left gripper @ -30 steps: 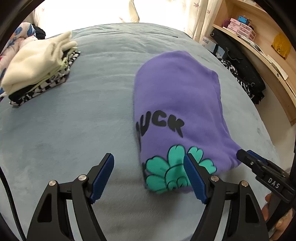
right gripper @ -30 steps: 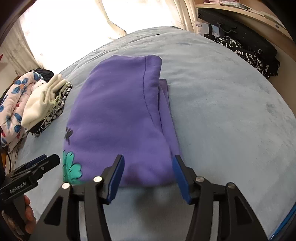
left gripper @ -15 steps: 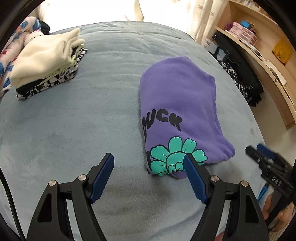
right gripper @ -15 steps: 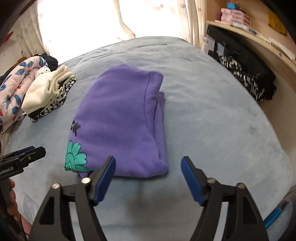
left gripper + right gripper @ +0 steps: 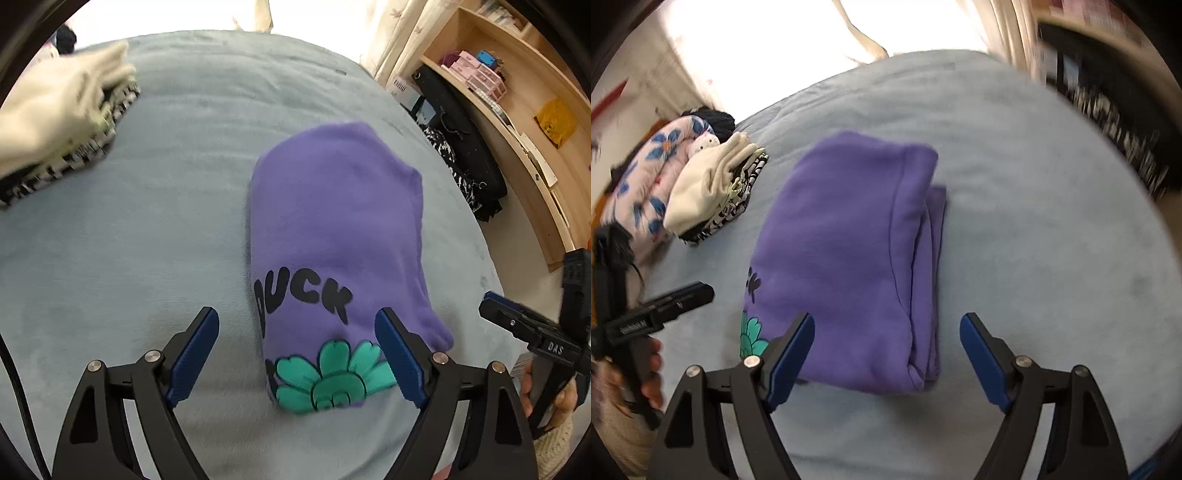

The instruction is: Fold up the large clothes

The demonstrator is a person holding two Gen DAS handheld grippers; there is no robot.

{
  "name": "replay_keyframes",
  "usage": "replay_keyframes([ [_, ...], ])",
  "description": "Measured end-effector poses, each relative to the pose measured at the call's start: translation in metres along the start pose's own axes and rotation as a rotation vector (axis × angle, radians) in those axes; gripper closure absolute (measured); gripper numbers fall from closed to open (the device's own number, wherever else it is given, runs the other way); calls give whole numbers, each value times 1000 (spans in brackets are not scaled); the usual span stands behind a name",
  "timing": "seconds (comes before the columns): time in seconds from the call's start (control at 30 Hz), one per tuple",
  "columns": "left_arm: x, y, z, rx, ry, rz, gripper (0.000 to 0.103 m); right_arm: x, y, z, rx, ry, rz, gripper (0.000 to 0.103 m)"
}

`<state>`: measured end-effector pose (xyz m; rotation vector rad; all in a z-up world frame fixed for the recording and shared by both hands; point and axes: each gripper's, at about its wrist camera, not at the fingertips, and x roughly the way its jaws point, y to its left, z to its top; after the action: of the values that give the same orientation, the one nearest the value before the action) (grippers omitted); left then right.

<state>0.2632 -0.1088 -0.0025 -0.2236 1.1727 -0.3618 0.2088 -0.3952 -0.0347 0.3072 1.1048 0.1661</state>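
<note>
Left wrist view: the folded purple sweatshirt (image 5: 332,229) lies on the grey-blue bedspread (image 5: 147,240), its teal flower print nearest the left gripper (image 5: 297,354), whose blue pads are spread and hold nothing. The right gripper (image 5: 886,354) is likewise spread, empty, by the sweatshirt's near edge. A blurred stack, probably folded clothes (image 5: 713,192), sits well apart.

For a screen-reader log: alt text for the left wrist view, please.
A folded purple sweatshirt with a teal flower print lies on a blue-grey bed, just beyond the open left gripper. A stack of folded clothes sits far left.
</note>
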Motion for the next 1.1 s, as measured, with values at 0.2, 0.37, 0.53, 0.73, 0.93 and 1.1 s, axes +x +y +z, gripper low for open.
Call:
replay_keyframes([
  [0.2,52,17,11,-62,104,-130,18,56,-37,8,96,101,150,17],
  [0.37,82,29,15,-108,127,-226,10,97,-49,16,114,161,253,17],
  [0.53,106,30,20,-108,126,-289,1,130,-46,26,77,182,353,17],
  [0.73,127,26,23,-90,118,-346,1,152,-51,27,115,199,436,7],
  [0.93,141,29,23,-112,107,-390,1,151,-42,24,104,166,435,4],
  [1.1,130,10,24,-51,83,-302,7,141,-37,22,115,145,460,42],
])
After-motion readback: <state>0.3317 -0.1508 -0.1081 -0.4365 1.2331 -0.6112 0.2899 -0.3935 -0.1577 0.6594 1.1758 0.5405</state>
